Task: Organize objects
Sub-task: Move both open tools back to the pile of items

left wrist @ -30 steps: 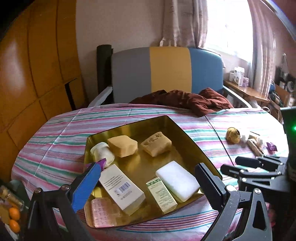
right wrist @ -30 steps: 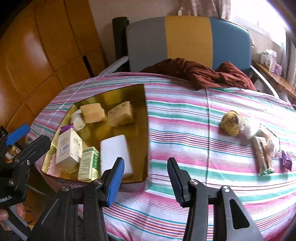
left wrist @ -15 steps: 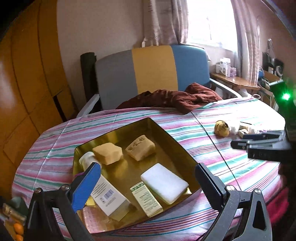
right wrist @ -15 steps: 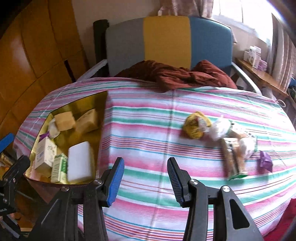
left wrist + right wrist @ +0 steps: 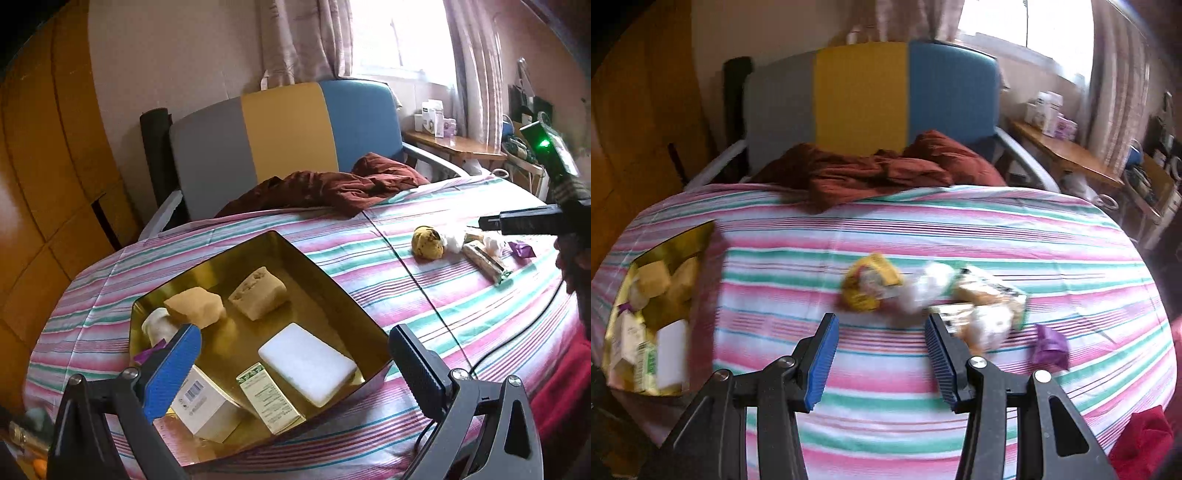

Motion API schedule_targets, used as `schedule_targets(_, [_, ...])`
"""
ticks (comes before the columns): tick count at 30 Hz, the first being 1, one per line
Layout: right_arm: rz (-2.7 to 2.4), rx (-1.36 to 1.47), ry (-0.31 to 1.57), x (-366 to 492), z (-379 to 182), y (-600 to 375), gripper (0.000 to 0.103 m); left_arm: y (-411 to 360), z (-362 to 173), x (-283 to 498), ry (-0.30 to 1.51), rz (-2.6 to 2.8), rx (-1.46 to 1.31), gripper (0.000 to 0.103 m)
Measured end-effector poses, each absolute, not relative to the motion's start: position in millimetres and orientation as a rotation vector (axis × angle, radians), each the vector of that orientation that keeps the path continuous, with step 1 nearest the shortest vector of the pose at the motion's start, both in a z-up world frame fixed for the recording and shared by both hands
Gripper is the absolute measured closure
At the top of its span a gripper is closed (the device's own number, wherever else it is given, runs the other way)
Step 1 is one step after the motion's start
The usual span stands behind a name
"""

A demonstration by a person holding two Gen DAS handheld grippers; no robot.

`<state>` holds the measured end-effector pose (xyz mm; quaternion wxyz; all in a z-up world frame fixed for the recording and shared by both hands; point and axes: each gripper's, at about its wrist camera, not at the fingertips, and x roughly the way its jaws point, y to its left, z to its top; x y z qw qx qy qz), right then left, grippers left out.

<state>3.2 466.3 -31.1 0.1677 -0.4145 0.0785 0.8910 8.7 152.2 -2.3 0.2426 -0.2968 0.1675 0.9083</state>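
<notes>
A gold tray on the striped cloth holds two tan sponges, a white block, a green-and-white box and a white barcode box. My left gripper hovers open over the tray's near side, empty. On the cloth to the right lies a pile: a yellow packet, clear-wrapped snacks and a purple wrapper. My right gripper stands open just short of the pile, nothing between its fingers. In the left wrist view the right gripper shows side-on above the pile.
A dark red cloth is heaped at the table's far edge, before a grey, yellow and blue chair. A wooden side table with boxes stands at the right. The tray is at the left in the right wrist view.
My right gripper has swung right, from the tray's edge to just before the snack pile. The left gripper drifted a little across the tray and rolled slightly. Neither pair of jaws has changed.
</notes>
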Motion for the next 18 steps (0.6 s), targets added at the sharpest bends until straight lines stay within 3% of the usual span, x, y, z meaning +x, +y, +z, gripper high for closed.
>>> schedule_targets(4, [2.451, -1.150, 0.326, 12.1, -44.5, 505.9, 0.054, 159.7, -4.0, 8.1, 0.479, 2.468, -0.816, 0.001])
schedule_targets(9, [2.288, -1.152, 0.597, 28.8, -67.8, 551.1, 0.054, 174.4, -5.5, 6.0, 0.495, 2.436, -0.820, 0.001])
schedule_targets(18, [2.121, -1.070, 0.810, 59.6, -75.3, 585.6, 0.054, 224.7, 1.6, -6.7, 0.449, 2.313, -0.846, 0.001])
